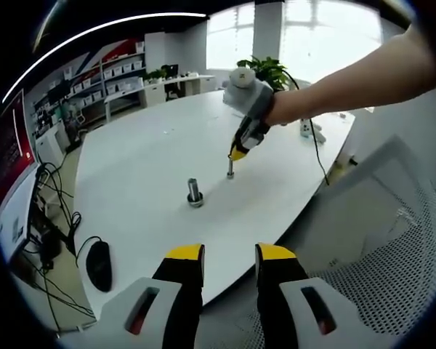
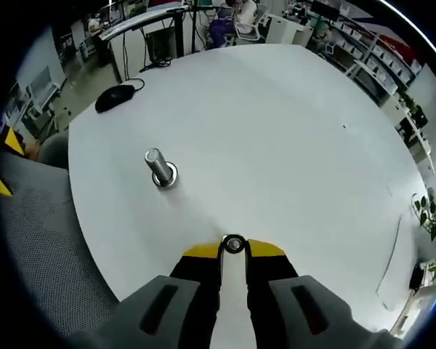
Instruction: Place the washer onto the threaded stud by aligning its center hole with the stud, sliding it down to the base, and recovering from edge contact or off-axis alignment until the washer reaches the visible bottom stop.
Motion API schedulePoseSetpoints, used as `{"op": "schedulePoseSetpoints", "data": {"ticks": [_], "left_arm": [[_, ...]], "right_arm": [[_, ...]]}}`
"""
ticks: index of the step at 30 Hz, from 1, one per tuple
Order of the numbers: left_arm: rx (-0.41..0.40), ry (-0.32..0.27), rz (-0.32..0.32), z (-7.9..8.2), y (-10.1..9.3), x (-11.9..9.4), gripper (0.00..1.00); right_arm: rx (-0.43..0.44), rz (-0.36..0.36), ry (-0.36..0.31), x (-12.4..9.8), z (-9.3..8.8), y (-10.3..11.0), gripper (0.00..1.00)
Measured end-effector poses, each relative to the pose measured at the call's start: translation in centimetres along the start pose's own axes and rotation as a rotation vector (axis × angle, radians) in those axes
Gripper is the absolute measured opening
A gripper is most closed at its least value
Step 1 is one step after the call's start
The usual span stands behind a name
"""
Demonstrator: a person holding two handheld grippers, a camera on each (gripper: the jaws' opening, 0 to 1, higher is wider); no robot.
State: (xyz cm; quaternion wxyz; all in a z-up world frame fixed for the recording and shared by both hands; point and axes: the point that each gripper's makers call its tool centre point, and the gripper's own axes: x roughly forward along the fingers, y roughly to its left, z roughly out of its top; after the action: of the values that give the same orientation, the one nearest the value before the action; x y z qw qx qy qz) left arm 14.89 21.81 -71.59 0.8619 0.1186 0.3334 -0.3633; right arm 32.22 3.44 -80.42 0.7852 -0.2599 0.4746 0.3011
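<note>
Left gripper view looks across a white rounded surface from its near edge. The left tool rises at 6 o'clock with its yellow-tipped jaws parted and nothing between them, hanging off the surface edge above a grey mesh chair. Near the middle of the surface stands a threaded stud, upright on a round base. Just to its 2 o'clock stands a second, thinner metal piece, and the right tool comes down onto its top from 1 o'clock, held by a person's hand. A black mouse lies at 8 o'clock by the surface edge, with cables trailing below it. A potted plant sits at 12 o'clock beyond the far edge.

Right gripper view looks steeply down on the same surface. The right tool has its jaws drawn close together, pinching a small metal ring, the washer, at the tips; whether the ring already sits around the thin piece beneath cannot be told. The stud stands apart at 10 o'clock from the tool. The mouse lies further off at 11 o'clock.
</note>
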Motion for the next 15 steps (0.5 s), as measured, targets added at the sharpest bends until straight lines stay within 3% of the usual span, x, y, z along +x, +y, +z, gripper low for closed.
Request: {"op": "schedulePoseSetpoints", "data": {"ticks": [15], "left_arm": [[-0.001,0.004,-0.003,-0.1,0.0,0.1,0.26]], "right_arm": [[-0.017,0.010,0.037,1.1,-0.5,0.1,0.14]]}}
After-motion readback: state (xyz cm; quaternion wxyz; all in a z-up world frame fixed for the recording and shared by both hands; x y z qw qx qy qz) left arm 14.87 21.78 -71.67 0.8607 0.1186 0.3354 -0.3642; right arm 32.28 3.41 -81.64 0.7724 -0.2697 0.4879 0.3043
